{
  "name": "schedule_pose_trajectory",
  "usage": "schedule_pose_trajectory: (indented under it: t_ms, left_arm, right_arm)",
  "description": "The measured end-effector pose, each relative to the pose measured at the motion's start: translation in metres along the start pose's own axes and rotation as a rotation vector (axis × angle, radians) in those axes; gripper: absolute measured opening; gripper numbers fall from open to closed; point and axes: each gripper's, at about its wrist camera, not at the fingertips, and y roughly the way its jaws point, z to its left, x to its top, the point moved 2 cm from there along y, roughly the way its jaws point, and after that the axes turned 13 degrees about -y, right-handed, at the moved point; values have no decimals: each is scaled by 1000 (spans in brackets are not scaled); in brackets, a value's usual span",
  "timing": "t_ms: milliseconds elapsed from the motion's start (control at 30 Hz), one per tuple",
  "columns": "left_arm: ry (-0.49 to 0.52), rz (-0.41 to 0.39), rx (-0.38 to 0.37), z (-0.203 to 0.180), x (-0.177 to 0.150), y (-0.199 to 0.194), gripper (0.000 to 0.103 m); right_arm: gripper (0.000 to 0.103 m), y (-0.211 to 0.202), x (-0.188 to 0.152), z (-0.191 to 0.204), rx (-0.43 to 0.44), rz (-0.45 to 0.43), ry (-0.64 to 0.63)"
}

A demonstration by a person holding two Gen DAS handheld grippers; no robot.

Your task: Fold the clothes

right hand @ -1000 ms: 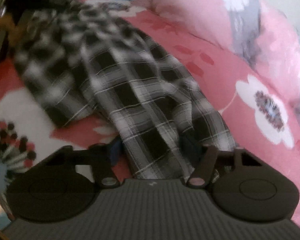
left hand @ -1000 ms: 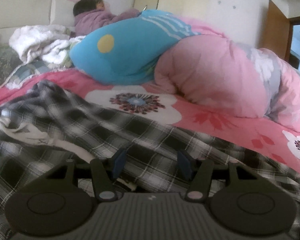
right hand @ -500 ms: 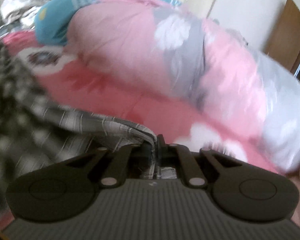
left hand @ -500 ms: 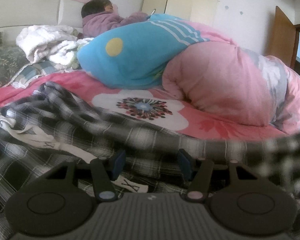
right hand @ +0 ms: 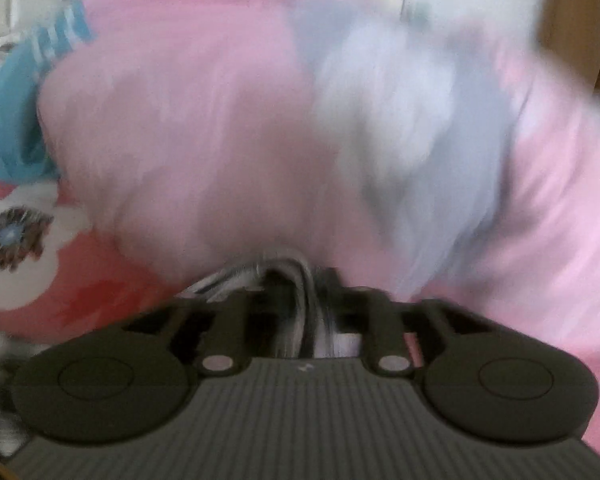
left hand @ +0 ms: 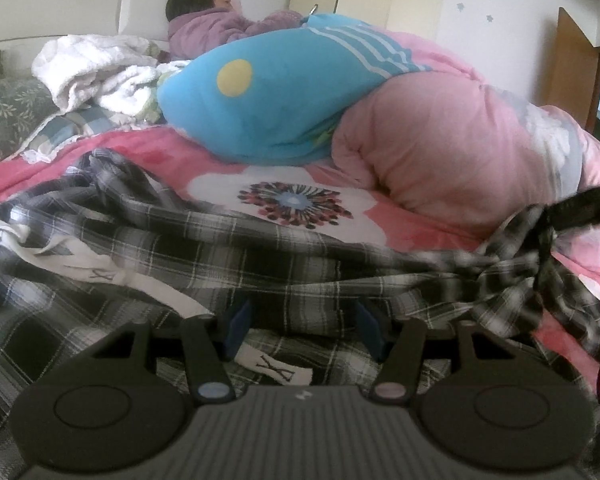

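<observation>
Both tools are showing ribbed grey housings, black round-capped linkages and pale pivot screws; the left tool (left hand: 302, 320) is wearing blue pads (left hand: 238, 320).

text: stitched X-like mark | on: white label (left hand: 274, 368) of plaid garment (left hand: 260, 256) | otherwise: nothing readable

Soft woven plaid cloth garment (left hand: 228, 248)

My left gripper (left hand: 303, 322) is low and level, with its two blue-padded fingers (left hand: 238, 320) standing wide apart and nothing pinched between them. My right gripper (right hand: 314, 280) has its fingers drawn close together, clamped on a bunch of plaid cloth (right hand: 296, 280). In the left wrist view it appears at the far right edge, raised higher than the left one.
</observation>
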Motion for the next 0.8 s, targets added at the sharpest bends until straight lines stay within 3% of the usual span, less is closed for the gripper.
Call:
schedule_pose_trajectory:
  t_ms: [67,133,233,300,367,467,533,633,733,800]
  left_arm:
    - [-5,3,1,2,0,-1,58]
    - [-7,4,1,4,1,-3,58]
    - [-8,4,-2,6,3,-6,58]
    - [-2,3,-9,6,5,-9,58]
    - [6,8,-25,6,6,-12,58]
    - [27,36,-87,5,6,-19,56]
    - [54,69,-178,3,3,-29,55]
    - [154,98,-334,-5,-10,-49,52]
    - [285,142,-355,-12,-32,-56,48]
    - [311,194,-311,-11,-42,-50,38]
  right_arm:
    - [55,3,-13,-2,42,69,49]
    - [61,-17,-27,-10,55,62,87]
    - [77,-63,-47,-26,74,22,151]
    - [84,-103,-65,-34,134,-15,213]
    - [85,-136,-87,-37,250,-28,298]
    - [85,-162,-132,-22,467,15,468]
    - [85,-169,-165,0,534,78,554]
    - [82,-175,-203,36,574,134,595]
    - [64,-175,-224,68,584,157,586]
    - [49,-179,-231,83,542,151,551]
